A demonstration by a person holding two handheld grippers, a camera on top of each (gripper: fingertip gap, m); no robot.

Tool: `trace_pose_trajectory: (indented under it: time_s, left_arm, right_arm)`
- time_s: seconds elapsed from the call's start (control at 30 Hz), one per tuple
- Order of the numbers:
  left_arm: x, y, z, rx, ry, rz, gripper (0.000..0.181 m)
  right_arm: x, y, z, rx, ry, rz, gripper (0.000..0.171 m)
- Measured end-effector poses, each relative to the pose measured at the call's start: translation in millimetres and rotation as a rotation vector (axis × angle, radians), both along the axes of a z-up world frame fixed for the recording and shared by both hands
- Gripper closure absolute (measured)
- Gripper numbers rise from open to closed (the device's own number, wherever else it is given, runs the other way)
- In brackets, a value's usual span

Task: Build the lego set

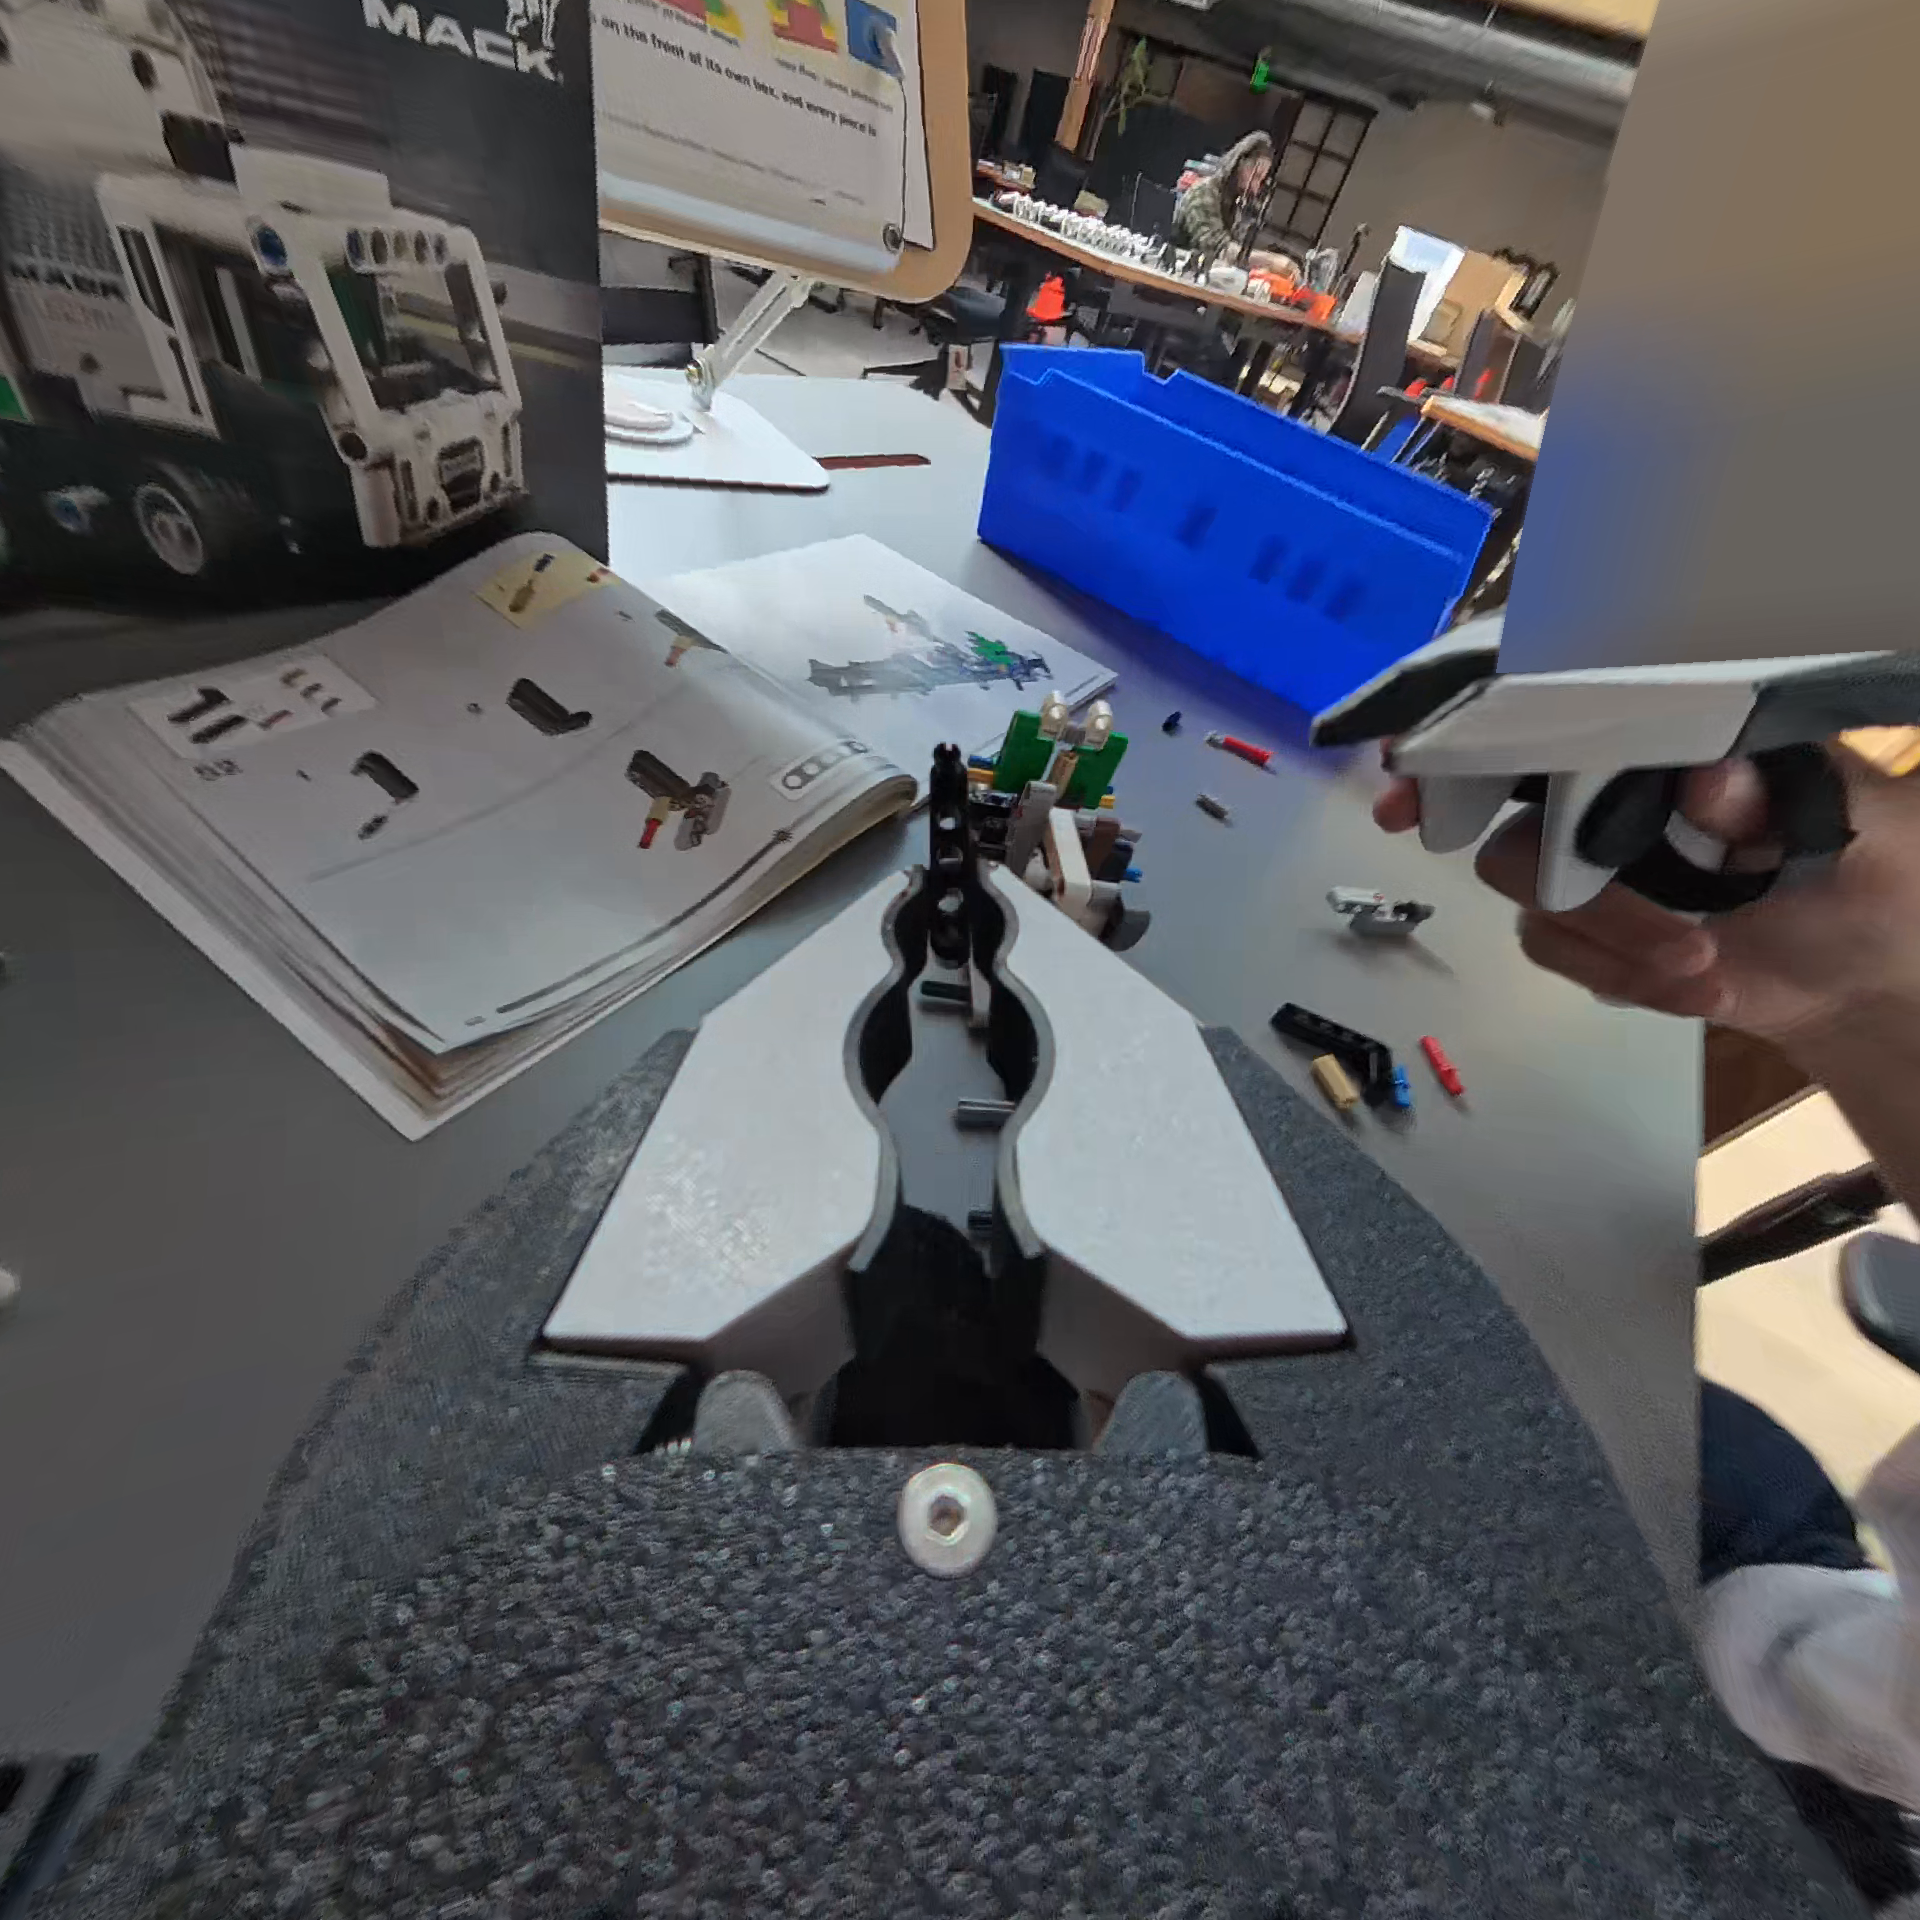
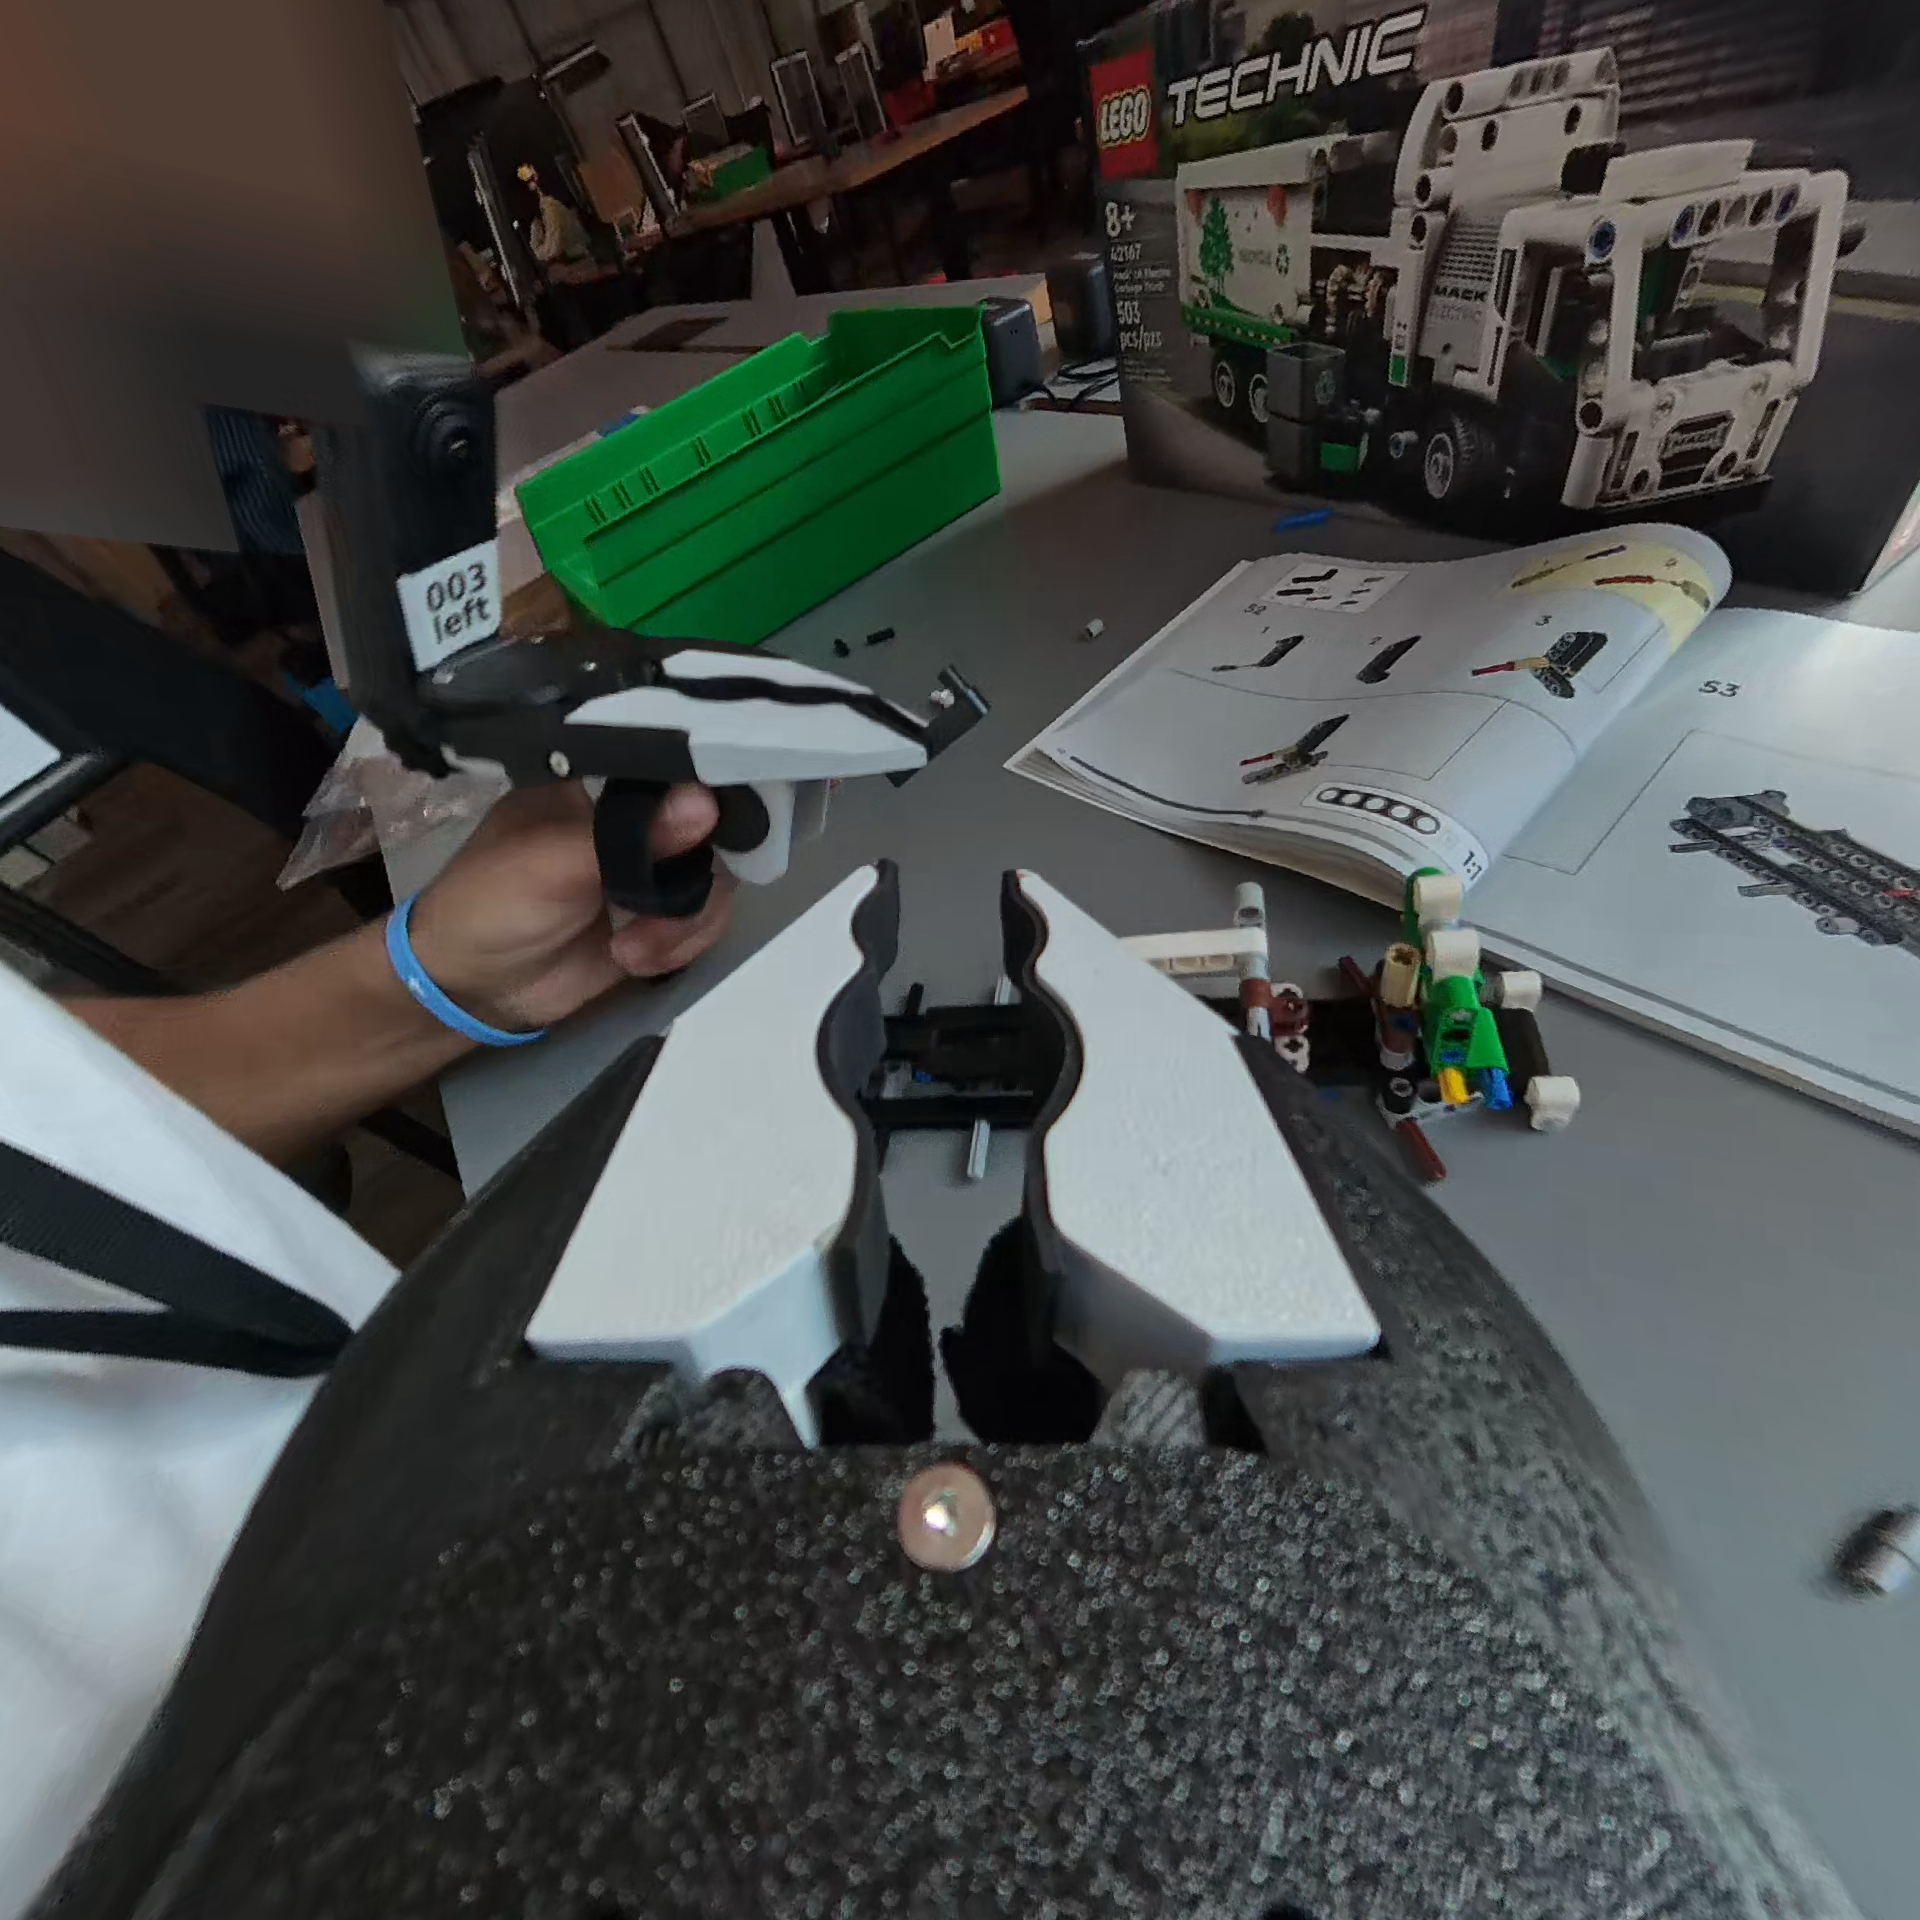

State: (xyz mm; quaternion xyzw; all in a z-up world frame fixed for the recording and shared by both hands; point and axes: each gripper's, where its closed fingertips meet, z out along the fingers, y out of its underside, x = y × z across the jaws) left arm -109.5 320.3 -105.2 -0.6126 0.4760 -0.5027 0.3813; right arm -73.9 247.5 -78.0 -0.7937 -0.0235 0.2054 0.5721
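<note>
Table: grey matte tabletop (image 2: 1558,1351) carrying everything below
Box: large printed cardboard set box (image 2: 1507,260) showing a white truck, upright at the far edge
Bins: blue plastic bin (image 1: 1226,520) in the left wrist view; green plastic bin (image 2: 769,478) in the right wrist view
Booklet: open white instruction booklet (image 1: 468,810), flat, beside the build
Build: partly assembled black, green and white lego model (image 2: 1434,1029), on the table just in front of the booklet
Left tongs: left gripper (image 1: 948,883) closed on a slim black holed lego beam (image 1: 945,821), raised off the table
Right tongs: right gripper (image 2: 948,904) parted a little, empty, above the model's black end
Loose parts: small red, tan, black pieces (image 1: 1361,1060) scattered
</note>
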Motion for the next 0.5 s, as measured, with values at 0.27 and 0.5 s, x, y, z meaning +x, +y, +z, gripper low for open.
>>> trace_pose_trajectory:
  time_s: [0.27, 0.5]
  left_arm:
    - [-10, -25, 28, 0.341, -0.109, 0.026, 0.176]
    - [-21, -55, 36, 0.373, -0.167, 0.014, 0.175]
  right_arm:
    - [-32, 32, -3, -0.052, 0.431, 0.066, 0.133]
    - [-58, 24, 10, -0.01, 0.362, 0.072, 0.145]
